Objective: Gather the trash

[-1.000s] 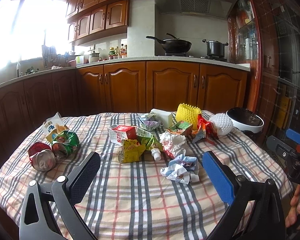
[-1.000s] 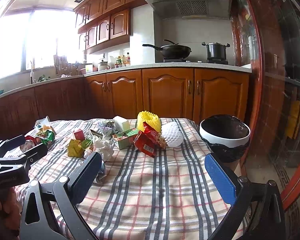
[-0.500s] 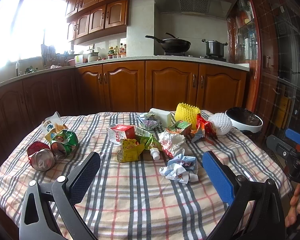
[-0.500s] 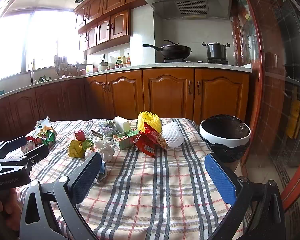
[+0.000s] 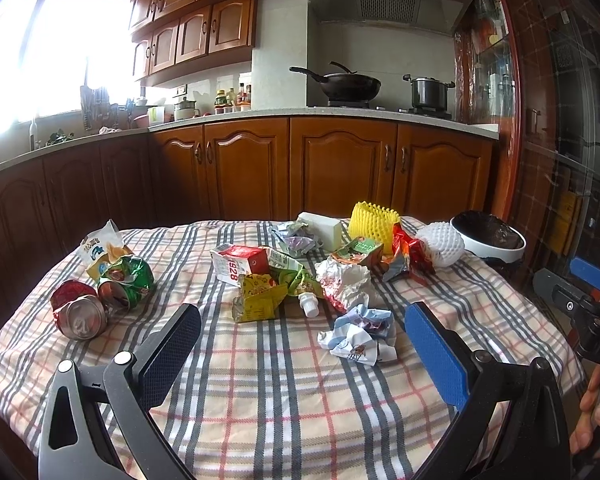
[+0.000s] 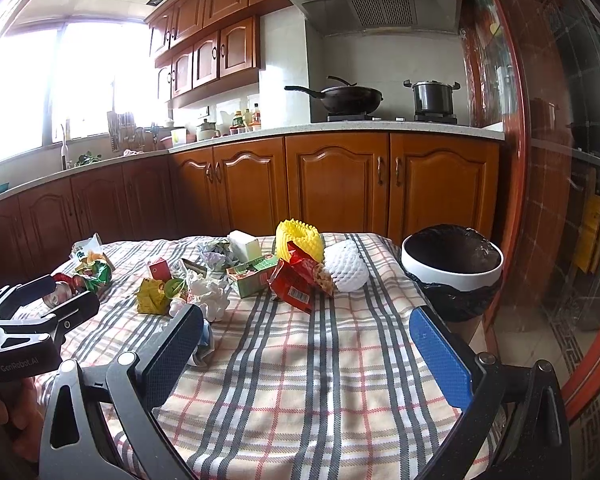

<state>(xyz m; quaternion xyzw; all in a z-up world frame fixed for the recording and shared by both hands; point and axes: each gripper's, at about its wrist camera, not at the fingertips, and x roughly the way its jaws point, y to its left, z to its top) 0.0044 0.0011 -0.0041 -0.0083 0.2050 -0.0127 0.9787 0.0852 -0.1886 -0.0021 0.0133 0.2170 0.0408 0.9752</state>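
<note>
Left wrist view: almost nothing has changed over the last second; the left gripper [image 5: 302, 322] has only crept slightly nearer the litter, jaws wide and empty, with the crumpled paper wrapper [image 5: 360, 334] at centre-right between its fingers. The right gripper [image 6: 306, 332] is equally wide and empty (its view barely shifts), the lined trash bin [image 6: 452, 270] at right of frame. Collection has likely not begun.

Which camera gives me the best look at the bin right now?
Right wrist: the bin shows whole past the table's right edge, black liner and white rim clear. Left wrist shows the bin smaller, at the far right, partly behind the white foam net.
</note>
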